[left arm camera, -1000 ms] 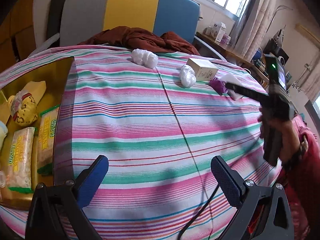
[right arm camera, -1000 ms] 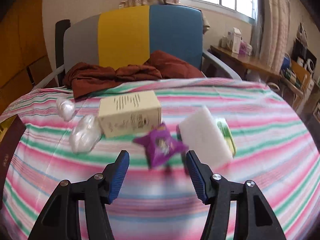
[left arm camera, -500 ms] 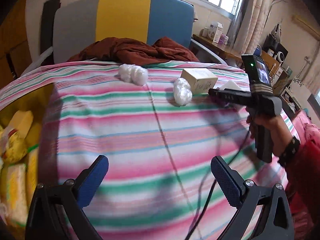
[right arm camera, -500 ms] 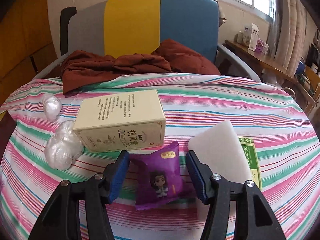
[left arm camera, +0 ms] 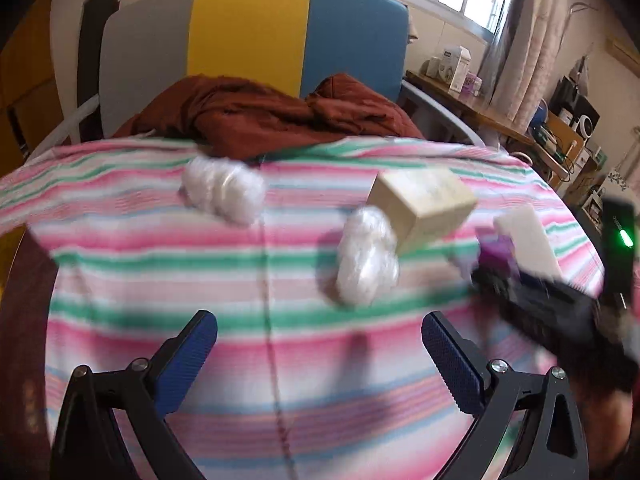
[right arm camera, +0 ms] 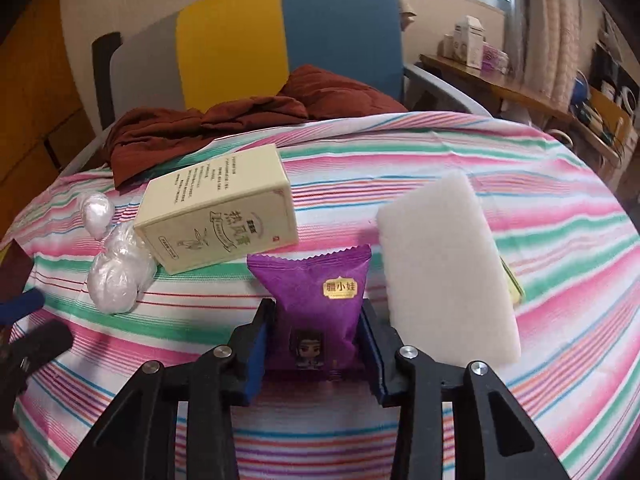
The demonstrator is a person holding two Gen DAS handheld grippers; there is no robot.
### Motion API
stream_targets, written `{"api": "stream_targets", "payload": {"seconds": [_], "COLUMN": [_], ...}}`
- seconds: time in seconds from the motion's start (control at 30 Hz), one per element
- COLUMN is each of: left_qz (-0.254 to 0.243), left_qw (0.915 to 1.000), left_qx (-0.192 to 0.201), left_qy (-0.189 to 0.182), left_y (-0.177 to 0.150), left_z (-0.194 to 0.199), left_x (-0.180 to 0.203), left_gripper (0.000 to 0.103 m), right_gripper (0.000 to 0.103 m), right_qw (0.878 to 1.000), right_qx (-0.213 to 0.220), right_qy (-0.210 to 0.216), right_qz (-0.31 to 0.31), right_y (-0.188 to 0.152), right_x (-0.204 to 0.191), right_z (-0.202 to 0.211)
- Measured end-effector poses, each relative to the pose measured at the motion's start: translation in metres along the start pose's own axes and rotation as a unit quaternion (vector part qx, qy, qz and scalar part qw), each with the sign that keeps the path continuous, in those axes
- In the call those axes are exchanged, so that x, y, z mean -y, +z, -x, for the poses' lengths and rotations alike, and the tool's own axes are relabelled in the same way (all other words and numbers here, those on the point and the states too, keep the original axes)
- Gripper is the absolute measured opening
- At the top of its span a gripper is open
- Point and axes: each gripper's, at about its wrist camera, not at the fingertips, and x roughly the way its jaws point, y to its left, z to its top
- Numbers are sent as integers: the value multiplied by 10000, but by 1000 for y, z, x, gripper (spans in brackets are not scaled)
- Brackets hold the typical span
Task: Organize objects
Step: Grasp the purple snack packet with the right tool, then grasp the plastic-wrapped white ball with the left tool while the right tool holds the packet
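Purple snack packet (right arm camera: 316,304) sits between your right tongs (right arm camera: 318,350), low centre of the right wrist view; the jaws have just been closing, and both blue pads now press its sides, so you have it gripped, its base on the striped tabletop (right arm camera: 560,280).

Out from there: white foam block (right arm camera: 444,264) at 2 o'clock, just beside the packet, with a green-edged flat pack (right arm camera: 514,286) poking out along its right edge. Cream box (right arm camera: 224,220) at 11 o'clock, tilted, its near corner close to the packet top. Two clear-wrapped white bundles, the nearer bundle (right arm camera: 118,276) at 9 o'clock touching the box, the farther bundle (right arm camera: 96,210) behind it. Rust-brown cloth (right arm camera: 248,120) at 12 o'clock on the far edge, in front of a grey, yellow and blue chair back (right arm camera: 256,44).

Your left tongs (left arm camera: 320,350) are spread wide with nothing between the pads, only striped cloth under them. That view is blurred. From those tongs: one white bundle at 1 o'clock next to the cream box, the other at 11 o'clock, and your right tongs at 3 o'clock with the purple packet at their tip. A blue pad of the left tongs shows at the left edge of the right wrist view.
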Motion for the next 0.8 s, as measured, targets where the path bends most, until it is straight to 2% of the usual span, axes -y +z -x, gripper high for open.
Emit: {"api": "stream_targets", "payload": {"seconds": [0.23,0.27,0.3,0.4,0.47,0.5,0.53,0.63,0.8], "left_qz": [-544,-546,-522,-497,-476,-478,-502,-610,-876], "left_qw": [9975,9978,9981,9986,9987,9988,9987,9980,9942], "left_qx": [313,262,187,-67,-126,-67,-47,112,612], "left_qy": [310,277,251,156,121,126,98,79,141], "left_y": [22,24,25,25,22,21,20,17,12], "left_z": [-30,-35,-39,-53,-56,-55,-54,-48,-27], "left_x": [22,22,22,21,20,20,21,26,36], "left_gripper": [101,95,81,55,50,41,37,37,37], "right_gripper": [40,40,40,40,40,40,40,40,40], "right_qw": [9996,9995,9994,9991,9989,9989,9989,9988,9985], "right_qx": [118,144,153,155,171,182,186,215,253], "right_qy": [-210,-260,-301,-387,-425,-433,-435,-444,-475], "right_qz": [-159,-143,-126,-58,-14,-12,-13,-30,-28], "right_y": [-4,-4,-4,-5,-5,-5,-5,-6,-6], "right_x": [4,4,3,0,-2,-2,-2,-1,-1], "right_z": [3,3,4,2,3,3,3,3,4]}}
